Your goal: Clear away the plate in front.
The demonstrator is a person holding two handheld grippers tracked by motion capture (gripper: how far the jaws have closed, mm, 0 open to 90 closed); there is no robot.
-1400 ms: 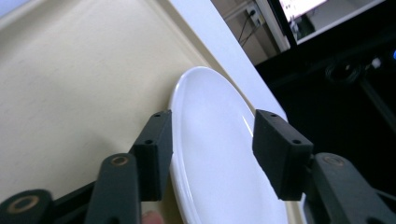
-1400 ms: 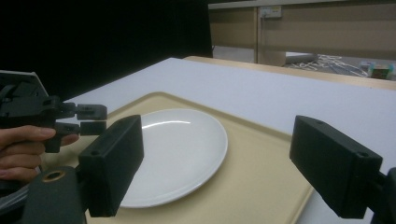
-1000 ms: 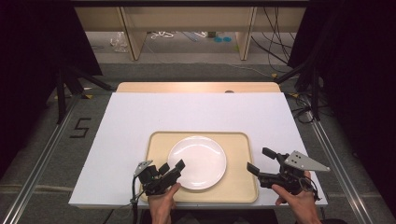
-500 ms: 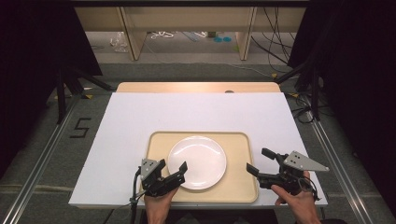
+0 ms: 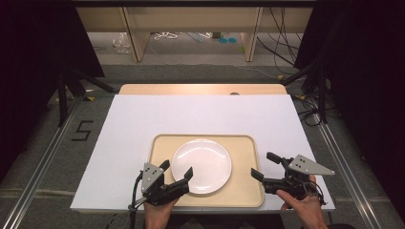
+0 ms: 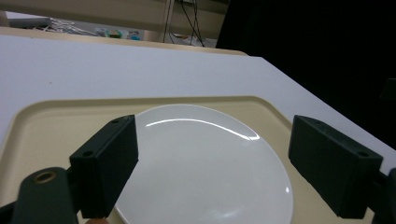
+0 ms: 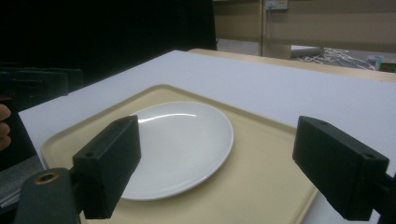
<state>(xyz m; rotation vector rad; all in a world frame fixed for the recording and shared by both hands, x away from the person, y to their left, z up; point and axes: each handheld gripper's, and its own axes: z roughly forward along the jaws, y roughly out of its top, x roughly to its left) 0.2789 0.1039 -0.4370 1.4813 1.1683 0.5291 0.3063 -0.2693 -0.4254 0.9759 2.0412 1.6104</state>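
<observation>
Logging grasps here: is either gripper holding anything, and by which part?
Nothing is held. The left gripper and right gripper are both open beside the plate.

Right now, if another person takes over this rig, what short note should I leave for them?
Left gripper: open, jaws at the near-left rim of the plate, nothing held.
Right gripper: open, at the tray's right edge, nothing held.
The plate lies flat in the middle of the tray, on the white table.
Done: both grippers are at the tray.
Left: probably to close on the plate rim and lift it.
</observation>
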